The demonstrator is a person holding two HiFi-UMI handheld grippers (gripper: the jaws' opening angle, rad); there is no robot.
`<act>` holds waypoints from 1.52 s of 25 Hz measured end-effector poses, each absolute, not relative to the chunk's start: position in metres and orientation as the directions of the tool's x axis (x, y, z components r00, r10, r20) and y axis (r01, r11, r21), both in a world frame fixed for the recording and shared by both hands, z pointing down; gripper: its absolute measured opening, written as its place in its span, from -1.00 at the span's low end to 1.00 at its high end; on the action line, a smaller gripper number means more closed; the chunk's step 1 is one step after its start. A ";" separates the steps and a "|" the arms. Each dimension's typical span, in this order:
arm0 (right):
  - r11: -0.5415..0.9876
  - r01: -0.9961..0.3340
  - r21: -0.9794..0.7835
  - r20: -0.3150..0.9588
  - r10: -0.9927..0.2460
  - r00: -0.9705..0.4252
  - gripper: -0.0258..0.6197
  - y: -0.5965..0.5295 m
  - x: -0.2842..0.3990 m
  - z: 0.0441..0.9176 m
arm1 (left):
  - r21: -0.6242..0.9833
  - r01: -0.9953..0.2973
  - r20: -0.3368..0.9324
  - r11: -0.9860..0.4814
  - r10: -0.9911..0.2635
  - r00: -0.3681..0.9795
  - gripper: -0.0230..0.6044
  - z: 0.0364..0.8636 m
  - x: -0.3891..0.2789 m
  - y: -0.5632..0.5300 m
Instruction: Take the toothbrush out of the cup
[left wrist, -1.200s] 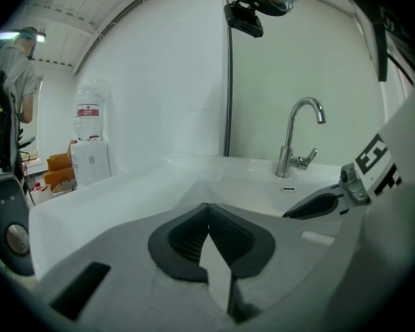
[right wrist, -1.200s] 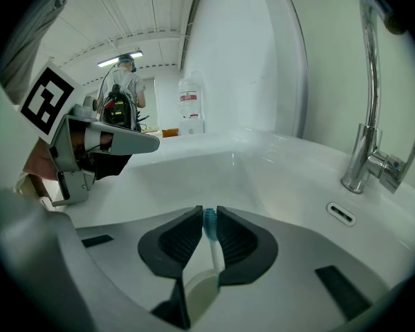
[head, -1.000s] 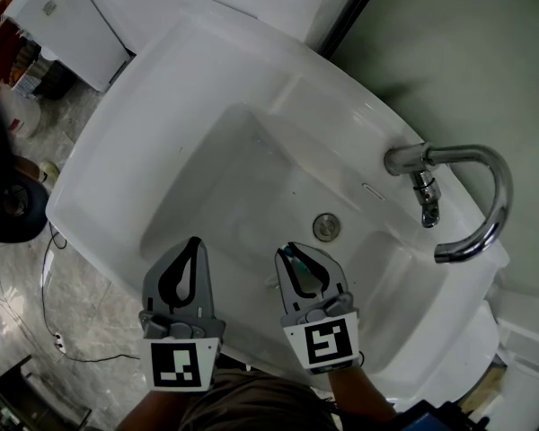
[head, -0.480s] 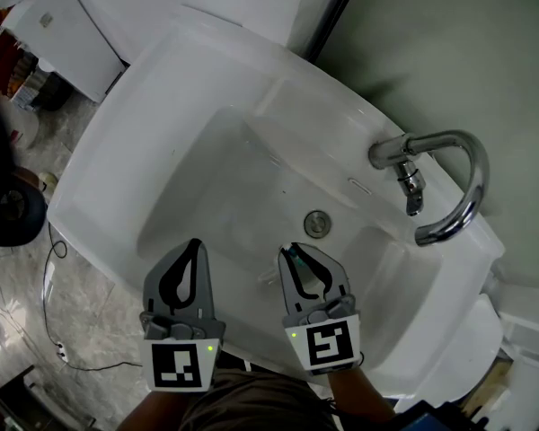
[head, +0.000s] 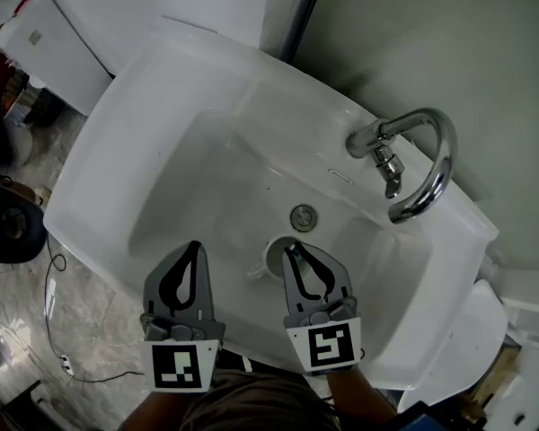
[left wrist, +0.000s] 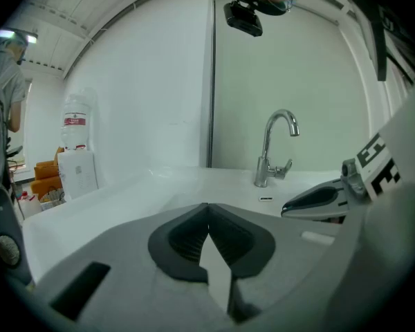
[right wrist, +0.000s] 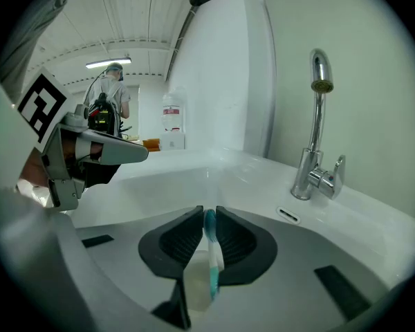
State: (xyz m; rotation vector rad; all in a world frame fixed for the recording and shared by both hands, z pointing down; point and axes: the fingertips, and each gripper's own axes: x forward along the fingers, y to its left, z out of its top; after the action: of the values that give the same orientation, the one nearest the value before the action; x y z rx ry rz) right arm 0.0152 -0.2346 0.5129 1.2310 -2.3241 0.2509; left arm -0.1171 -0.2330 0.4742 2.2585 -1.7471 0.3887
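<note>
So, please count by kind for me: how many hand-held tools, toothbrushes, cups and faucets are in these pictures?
tools: 2 (left tool, right tool)
toothbrush: 1
cup: 1
faucet: 1
total: 5

Teal/white toothbrush (right wrist: 210, 258), white sink (head: 162, 88), chrome tap (head: 424, 162), grey right gripper (head: 294, 251), blk/wht marker cube (head: 328, 346)

This looks like a washroom corner set up inside a larger work hall — a white basin (head: 108, 124) with a chrome tap (head: 446, 160) stands against a pale green wall (head: 449, 34), over a marbled floor (head: 81, 317). Far off to the left are ceiling strip lights (right wrist: 107, 63), a water dispenser (left wrist: 75, 126) and a person (right wrist: 111, 92) wearing a backpack — hardly a home.
</note>
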 end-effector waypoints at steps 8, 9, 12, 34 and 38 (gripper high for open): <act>0.553 -0.830 0.074 0.462 -0.757 -0.463 -0.73 -0.230 0.026 0.494 | 0.027 -0.963 0.344 -0.267 -0.902 0.260 -0.88 0.459 -0.104 -0.226; 0.551 -0.831 0.076 0.457 -0.760 -0.462 -0.73 -0.229 0.027 0.492 | 0.022 -0.962 0.340 -0.271 -0.903 0.262 -0.88 0.456 -0.103 -0.225; 0.544 -0.836 0.076 0.439 -0.771 -0.461 -0.73 -0.227 0.029 0.482 | 0.015 -0.962 0.324 -0.272 -0.909 0.262 -0.88 0.447 -0.100 -0.222; 0.510 -0.855 0.092 0.193 -0.851 -0.487 -0.73 -0.187 0.047 0.361 | -0.034 -0.943 0.186 -0.331 -0.929 0.320 -0.88 0.369 -0.052 -0.165; 0.508 -0.855 0.103 0.133 -0.859 -0.494 -0.73 -0.176 0.051 0.329 | -0.046 -0.940 0.160 -0.339 -0.931 0.328 -0.88 0.353 -0.044 -0.154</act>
State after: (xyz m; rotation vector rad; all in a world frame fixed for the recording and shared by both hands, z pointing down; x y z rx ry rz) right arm 0.0511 -0.1761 0.3290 1.4795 -2.5795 -0.0352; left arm -0.0438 -0.1539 0.3531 2.5145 -1.7735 0.2430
